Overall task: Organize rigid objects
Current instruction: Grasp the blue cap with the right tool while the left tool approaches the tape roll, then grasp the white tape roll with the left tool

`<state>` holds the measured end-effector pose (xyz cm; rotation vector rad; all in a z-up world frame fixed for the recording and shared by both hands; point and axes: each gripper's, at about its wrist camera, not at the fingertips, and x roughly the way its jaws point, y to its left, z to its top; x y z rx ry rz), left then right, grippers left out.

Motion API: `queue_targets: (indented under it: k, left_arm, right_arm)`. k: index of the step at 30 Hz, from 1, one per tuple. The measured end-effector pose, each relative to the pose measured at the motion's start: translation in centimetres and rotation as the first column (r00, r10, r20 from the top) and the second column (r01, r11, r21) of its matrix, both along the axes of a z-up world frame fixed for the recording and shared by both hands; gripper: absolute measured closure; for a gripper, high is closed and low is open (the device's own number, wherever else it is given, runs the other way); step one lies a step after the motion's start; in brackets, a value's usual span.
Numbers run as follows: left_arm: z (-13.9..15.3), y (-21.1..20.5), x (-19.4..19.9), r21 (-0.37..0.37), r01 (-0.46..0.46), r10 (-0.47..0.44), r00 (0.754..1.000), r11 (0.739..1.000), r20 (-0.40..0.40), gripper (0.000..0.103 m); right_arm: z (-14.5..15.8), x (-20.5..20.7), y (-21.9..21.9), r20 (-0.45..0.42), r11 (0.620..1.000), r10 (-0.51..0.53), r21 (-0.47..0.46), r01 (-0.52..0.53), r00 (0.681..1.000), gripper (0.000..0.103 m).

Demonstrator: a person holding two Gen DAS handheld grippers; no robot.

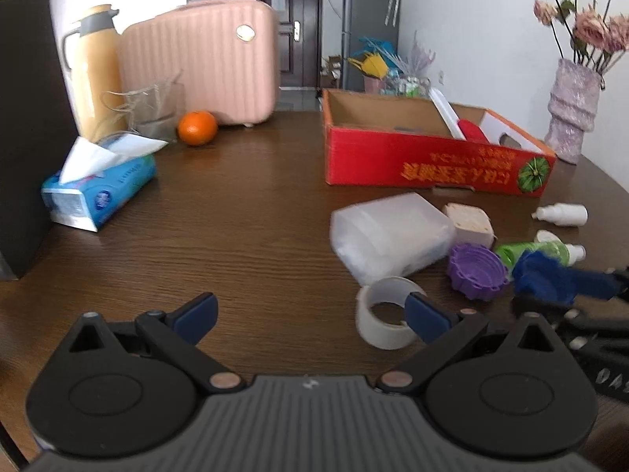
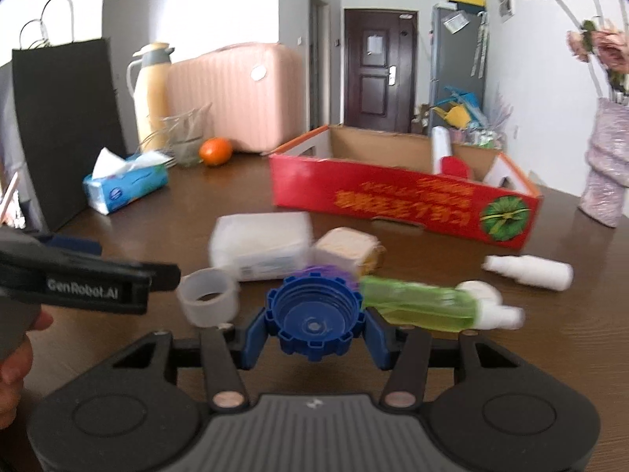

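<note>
The stiff, light, notched blue cap [image 2: 313,318] is pinched across its rim by the right gripper [image 2: 313,334], while the left gripper [image 1: 310,314] is held wide open and empty above the table [image 1: 243,236].

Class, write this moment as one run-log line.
right gripper: shut on blue cap | left gripper: open, by tape roll | red box: holds white bottle

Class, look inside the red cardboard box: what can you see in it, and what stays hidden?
Inside the red cardboard box a white and red object leans against the far wall. The near wall hides the floor.
</note>
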<state>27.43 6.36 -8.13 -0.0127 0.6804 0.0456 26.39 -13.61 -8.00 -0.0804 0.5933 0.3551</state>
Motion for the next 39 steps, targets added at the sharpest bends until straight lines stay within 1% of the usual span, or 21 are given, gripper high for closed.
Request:
queue_targets:
  k: [3, 8, 12, 14, 15, 16, 17, 19, 21, 25, 30, 34, 39]
  left_arm:
    - [-0.6, -1.4, 0.8, 0.006, 0.011, -0.011, 0.999, 1.000, -0.030, 0.000]
    - [-1.3, -2.9, 1.5, 0.027, 0.009, -0.007, 0.999, 1.000, -0.044, 0.000]
    - [-1.8, -3.7, 1.9, 0.050, 0.006, -0.003, 0.999, 0.999, -0.051, 0.000]
    - [-1.7, -3.8, 1.9, 0.051, 0.011, -0.008, 0.999, 0.999, -0.045, 0.003]
    - [-1.7, -3.9, 1.9, 0.052, 0.012, -0.010, 0.999, 0.999, -0.040, 0.007]
    - [-1.7, -4.0, 1.9, 0.053, 0.016, -0.014, 0.999, 0.998, -0.039, 0.016]
    - [-1.8, -4.1, 1.9, 0.052, 0.025, -0.023, 0.999, 0.998, -0.042, 0.021]
    - [-2.0, -4.2, 2.1, 0.038, 0.045, -0.043, 0.997, 0.998, -0.059, 0.046]
    - [-2.1, -4.2, 2.2, 0.019, 0.058, -0.056, 0.996, 0.998, -0.064, 0.057]
    - [-2.0, -4.4, 1.9, 0.032, 0.066, -0.064, 0.997, 0.997, -0.053, 0.059]
    - [-1.0, -4.1, 0.9, 0.008, 0.080, -0.080, 0.997, 0.997, -0.017, 0.059]
    - [0.0, -3.9, -0.2, 0.005, 0.097, -0.097, 0.995, 0.995, 0.009, 0.059]
    - [2.4, -3.3, -0.3, -0.010, 0.085, -0.084, 0.995, 0.996, 0.061, 0.059]
  right_arm:
    - [0.1, 0.3, -1.9, 0.008, 1.000, -0.031, 0.005, 0.031, 0.999, 0.051]
    - [0.0, 0.7, -4.4, 0.014, 0.998, -0.063, 0.019, 0.063, 0.998, 0.051]
    - [-0.1, 0.8, -5.2, 0.020, 0.996, -0.078, 0.039, 0.077, 0.997, 0.051]
    - [-0.2, 0.8, -5.3, 0.022, 0.996, -0.077, 0.048, 0.075, 0.997, 0.051]
    - [-0.2, 0.7, -5.3, 0.023, 0.996, -0.076, 0.048, 0.075, 0.997, 0.051]
    - [-0.3, 0.8, -5.3, 0.022, 0.996, -0.075, 0.046, 0.074, 0.997, 0.051]
    - [-0.3, 0.7, -5.3, 0.022, 0.996, -0.073, 0.046, 0.072, 0.997, 0.051]
    - [-0.3, 0.7, -5.2, 0.023, 0.996, -0.072, 0.045, 0.071, 0.997, 0.051]
    - [-0.3, 0.6, -5.2, 0.023, 0.996, -0.074, 0.044, 0.073, 0.997, 0.051]
    - [-0.3, 0.5, -5.0, 0.022, 0.996, -0.080, 0.038, 0.079, 0.997, 0.051]
    - [0.1, 0.2, -5.1, 0.027, 0.995, -0.088, 0.039, 0.087, 0.996, 0.051]
    - [0.8, 0.1, -5.7, 0.037, 0.994, -0.105, 0.038, 0.104, 0.994, 0.051]
    - [2.2, 0.7, -6.2, 0.063, 0.991, -0.129, 0.037, 0.127, 0.990, 0.051]
